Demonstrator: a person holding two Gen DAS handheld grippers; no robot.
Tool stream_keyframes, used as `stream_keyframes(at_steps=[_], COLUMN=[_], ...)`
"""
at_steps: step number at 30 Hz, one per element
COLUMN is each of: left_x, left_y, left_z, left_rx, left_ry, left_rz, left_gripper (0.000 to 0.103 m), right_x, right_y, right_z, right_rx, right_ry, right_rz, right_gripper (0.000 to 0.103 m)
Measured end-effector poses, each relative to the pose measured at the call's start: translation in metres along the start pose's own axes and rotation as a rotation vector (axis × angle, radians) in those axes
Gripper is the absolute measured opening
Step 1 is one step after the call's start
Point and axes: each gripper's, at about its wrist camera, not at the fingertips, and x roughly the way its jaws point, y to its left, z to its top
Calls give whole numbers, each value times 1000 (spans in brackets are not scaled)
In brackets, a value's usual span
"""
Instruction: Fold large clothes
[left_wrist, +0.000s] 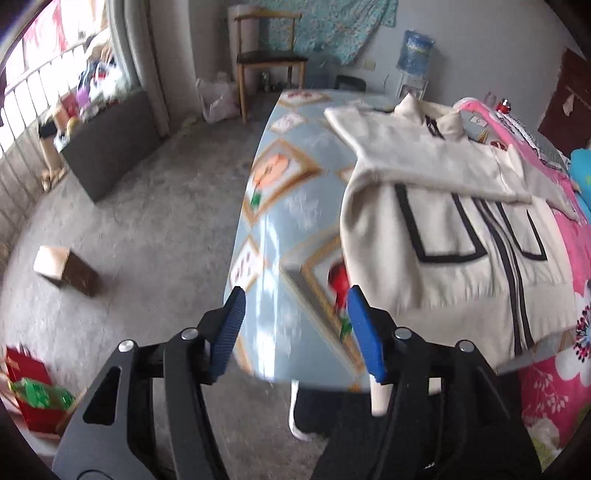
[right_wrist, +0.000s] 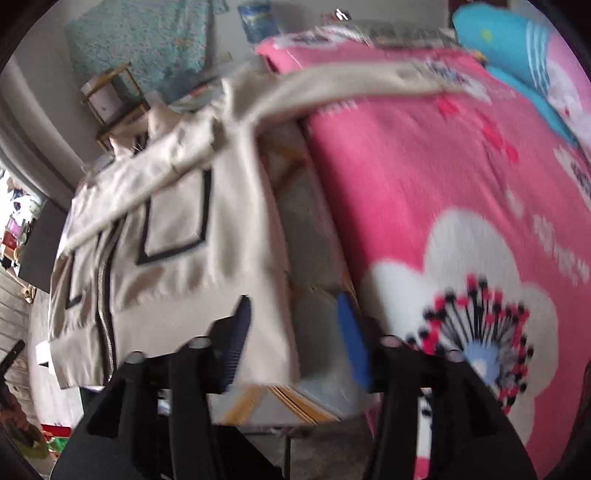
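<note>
Cream jacket (left_wrist: 454, 236) with black trim lies spread on the table (left_wrist: 280, 206), one sleeve folded across it. Left gripper (left_wrist: 295, 306) and right gripper (right_wrist: 291, 317) hover above the table's near edge, jaws parted and empty.

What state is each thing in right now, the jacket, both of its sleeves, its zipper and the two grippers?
Cream jacket: front up on the table, partly folded.
Left sleeve: folded across the chest.
Right sleeve: stretched out over the pink quilt.
Zipper: closed.
Left gripper: open, empty.
Right gripper: open, empty.
</note>
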Motion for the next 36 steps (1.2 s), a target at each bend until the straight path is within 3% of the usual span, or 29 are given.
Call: stream_keyframes(at_steps=[1,3,5,8,11,14,17,20,22,25,27,30,32,36], left_x=[4,14,27,67,114,143,174,188,190,195,197,201,201,201], left_y=[-8,-28,-45,-78,-116,-141,-153,-155,-153,-146,-140,-135,-135,-135], left_z=[13,45,69,106,131,137,134,129,129,132,132,132,132,131], left_rx=[18,51,75,102,155,200,199,189,183,144,107,81,86,84], left_ry=[-10,-47,-60,-19,36,64,123,138,137,162,172,183,179,169], left_rz=[8,3,-22,-31,22,43,49,63,63,45,27,-6,-10,-14], left_gripper=[66,68,85,86,86,86,86,86,89,96,97,97,97,97], right_x=[3,14,31,75,127,161,195,186,166,137,120,114,112,124], right_y=[17,49,76,126,164,180,180,173,154,97,33,-58,-128,-222], right_z=[14,40,62,93,120,127,125,127,139,163,180,197,199,196], right_rx=[-40,-93,-135,-205,-254,-287,-292,-306,-254,-123,35,265,455,725], right_ry=[-15,-26,-21,8,62,93,176,176,148,84,23,-15,-54,-94], right_rz=[34,107,161,211,218,161,150,192,261,285,274,223,231,223], right_gripper=[51,51,51,51,51,51,51,51,51,55,61,61,61,61])
